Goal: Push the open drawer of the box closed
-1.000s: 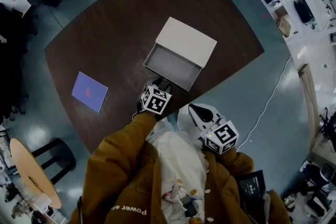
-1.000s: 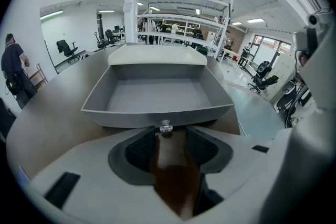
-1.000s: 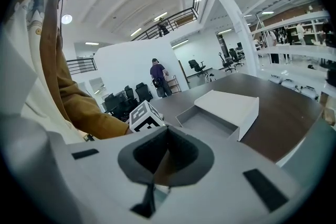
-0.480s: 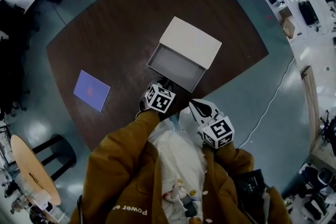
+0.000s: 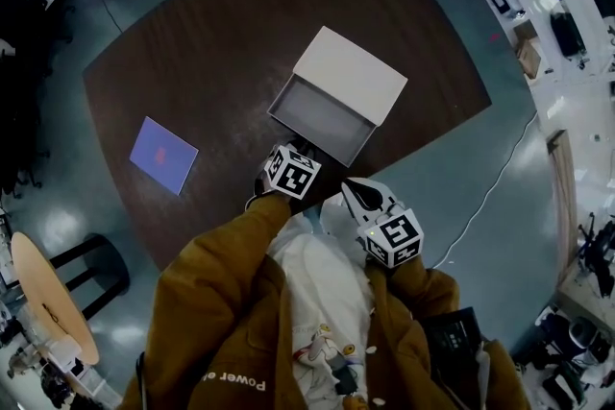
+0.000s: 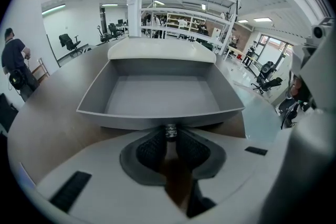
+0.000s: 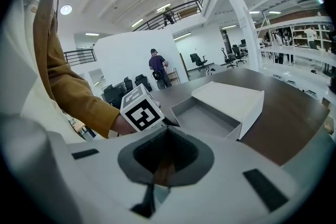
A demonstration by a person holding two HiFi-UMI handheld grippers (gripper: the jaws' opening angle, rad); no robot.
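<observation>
Glossy grey-green floor (image 5: 461, 158) of a large workshop hall surrounds a dark brown wooden table (image 5: 192, 53), with shelving and office chairs far behind it. On the table sits a flat white rectangular box (image 5: 354, 74). Its open grey drawer (image 5: 322, 118) is pulled out toward the person. The drawer shows only its own plain grey floor and 4 low walls. Well apart from it, on the table's left side, lies a flat blue rectangular sheet (image 5: 163, 154) with a small red mark.

The left gripper (image 6: 170, 136) slants steeply down at the middle of the drawer's front wall, with an ochre jacket sleeve (image 5: 226, 254) stretched out behind it. Its jaws have just been closing, and they pinch a small silvery metal knob (image 6: 170, 130) on that front wall between the tips of their 2 ribbed black pads (image 6: 152, 148). Behind the knob a slim gap runs between the pads.

The right gripper (image 7: 164, 147) is held back close to the person's body, just off the table's near edge and clear of the drawer. It tilts gently downward and faces the box and the left gripper, and its jaws are pressed together with nothing between them
</observation>
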